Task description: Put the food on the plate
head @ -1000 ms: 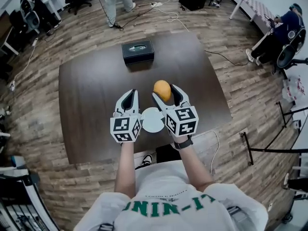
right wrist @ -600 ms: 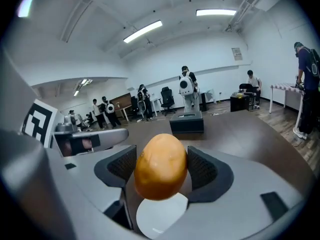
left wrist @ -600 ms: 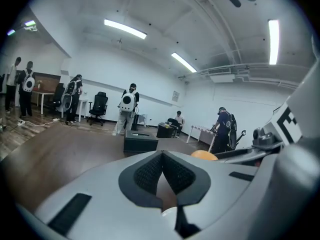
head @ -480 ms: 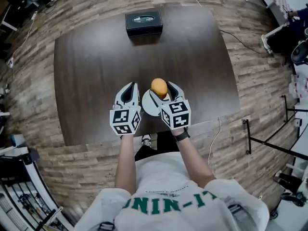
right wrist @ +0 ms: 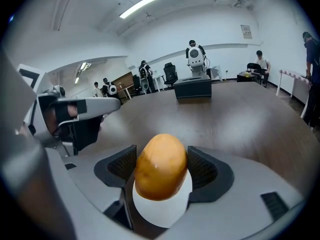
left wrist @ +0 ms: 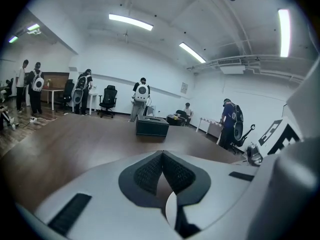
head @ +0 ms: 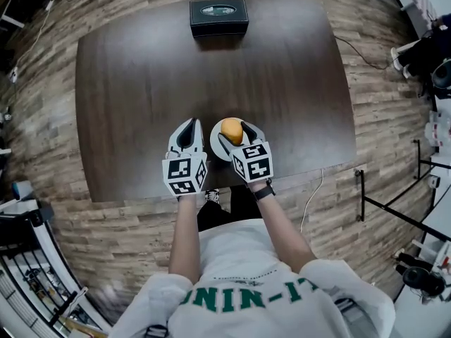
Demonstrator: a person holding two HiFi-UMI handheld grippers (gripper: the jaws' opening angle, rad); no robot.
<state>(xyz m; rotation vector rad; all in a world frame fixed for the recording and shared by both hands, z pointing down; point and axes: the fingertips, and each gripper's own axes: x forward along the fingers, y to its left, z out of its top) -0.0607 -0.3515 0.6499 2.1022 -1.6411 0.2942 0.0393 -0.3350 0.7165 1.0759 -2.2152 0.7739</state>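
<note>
Table (head: 141, 83): box (head: 218, 16) at the middle of the far edge; plate (head: 215, 142) close to the near edge; food (head: 232, 129) over the plate, between the jaws of the right gripper (head: 237, 131); left gripper (head: 187, 124) just left of the plate.

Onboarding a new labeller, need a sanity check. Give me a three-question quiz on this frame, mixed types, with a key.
1. True or false: the left claw is shut and empty.
2. In the right gripper view, what shows just under the orange food? A) a bowl B) the white plate C) a cutting board
3. Which claw grips the food?
Key: 1 true. 2 B. 3 the right claw, with a pad on each side of the food.
</note>
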